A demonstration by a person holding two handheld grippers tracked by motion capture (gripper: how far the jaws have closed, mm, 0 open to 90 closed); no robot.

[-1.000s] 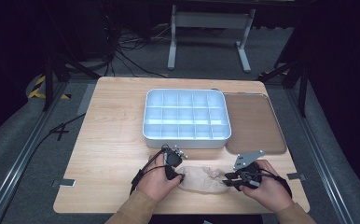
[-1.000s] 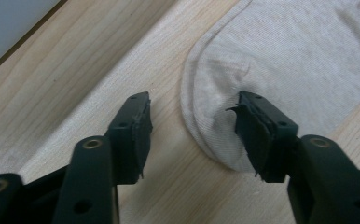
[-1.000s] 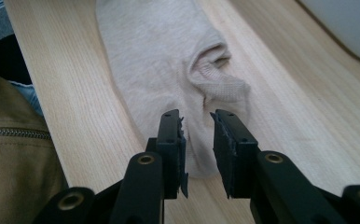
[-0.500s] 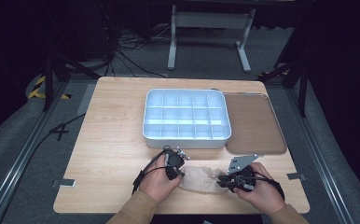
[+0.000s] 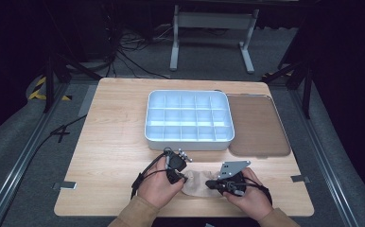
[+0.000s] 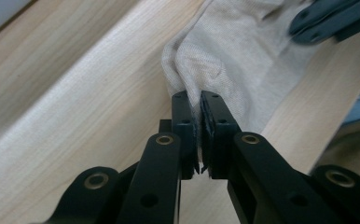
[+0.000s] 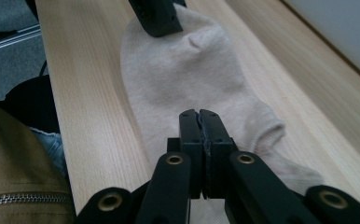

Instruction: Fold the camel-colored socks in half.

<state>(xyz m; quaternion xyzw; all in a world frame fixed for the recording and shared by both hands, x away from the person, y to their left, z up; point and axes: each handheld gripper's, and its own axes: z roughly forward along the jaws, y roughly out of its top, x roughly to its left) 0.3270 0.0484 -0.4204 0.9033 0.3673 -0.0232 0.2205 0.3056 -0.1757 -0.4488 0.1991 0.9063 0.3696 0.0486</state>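
A small beige sock point(image 5: 197, 183) lay flat on the wooden surface point(image 5: 109, 142), close to the edge where the person sat. It was stretched between the two grippers, one at each end.

The left gripper point(image 6: 200, 109) had its jaws pinched on one end of the sock. In the left gripper view, a fold of the soft cloth was bunched up and squeezed between the two black jaws, with only a thin gap left. In the high view the left gripper point(image 5: 177, 176) sat on the sock's left end, with a hand wrapped around it.

The right gripper point(image 7: 201, 122) had just been closing its jaws. They stood almost together, with the sock's cloth caught between their tips near the open cuff end. In the high view the right gripper point(image 5: 212, 183) sat on the sock's right end, held in the other hand, with a grey three-cornered plate on top.

Tan sleeves point(image 5: 138, 215) came in from the near edge of the surface.

Farther back, in the middle of the surface, stood a white tray point(image 5: 188, 139) split into many little boxes. Just beside it, on its right, lay a flat brown lid point(image 5: 257, 125). A black cable point(image 5: 53, 137) trailed off the left side of the surface to the grey floor.
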